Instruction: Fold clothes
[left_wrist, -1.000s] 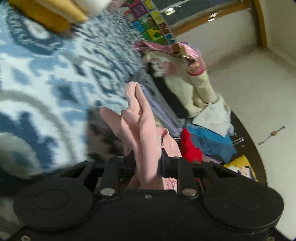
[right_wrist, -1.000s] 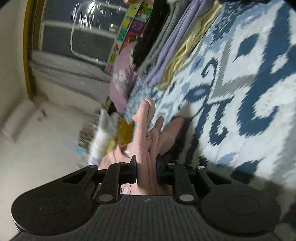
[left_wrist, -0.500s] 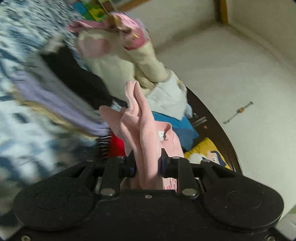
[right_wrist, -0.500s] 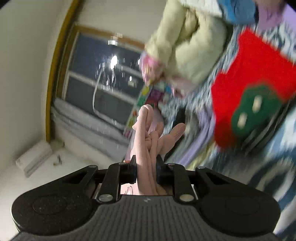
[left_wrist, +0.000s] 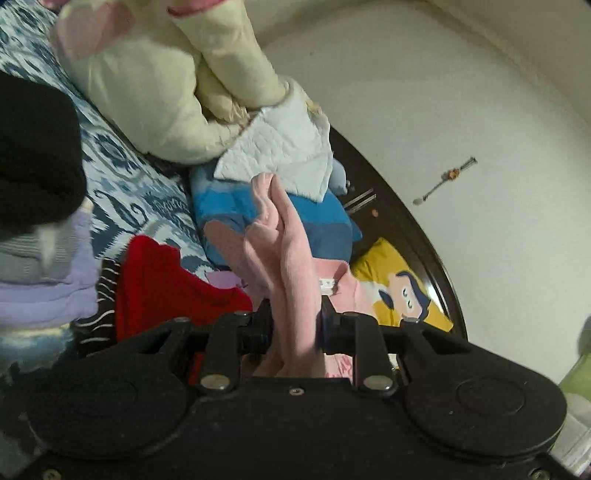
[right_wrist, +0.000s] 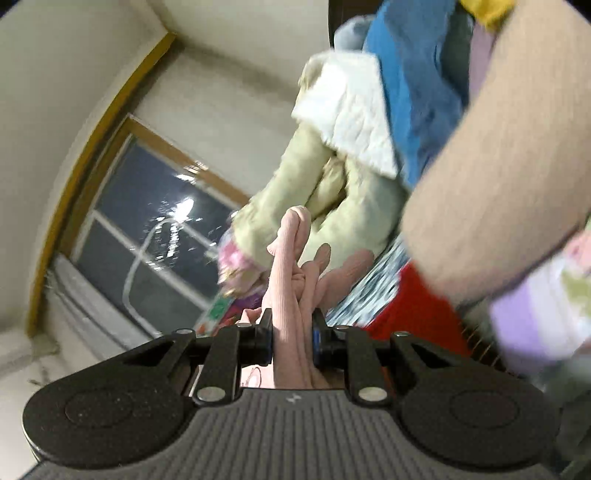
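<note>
My left gripper (left_wrist: 294, 325) is clamped on a bunched fold of the pink ribbed knit garment (left_wrist: 284, 236); the cloth fills the gap between the two black fingers and stands up from them toward frame centre. My right gripper (right_wrist: 291, 334) is likewise closed tight on the same pink ribbed knit garment (right_wrist: 291, 266), with crumpled folds rising from the pads to mid-frame.

Left wrist view, outward from the gripper: a white label on the pink fabric sits just right of the clamped fold. A red knit garment (left_wrist: 162, 280) lies lower left, touching a black-and-white striped edge. A bright blue garment (left_wrist: 314, 221) lies behind the pink fold at centre, with a white quilted cloth (left_wrist: 284, 147) over its top edge. A cream padded jacket (left_wrist: 159, 85) fills the upper left. A folded lavender garment (left_wrist: 48, 291) sits at the left edge under a dark blurred mass. All rest on the blue-and-white patterned bedspread (left_wrist: 122, 184). A yellow cushion with a cartoon face (left_wrist: 402, 291) lies at centre right against the dark curved bed edge (left_wrist: 413, 229). White floor beyond, upper right.

Right wrist view: the cream jacket is behind the pink folds at centre; a beige ribbed sleeve (right_wrist: 498, 177) crosses the right side, blurred. A dark window with a wooden frame (right_wrist: 147, 221) is at left.
</note>
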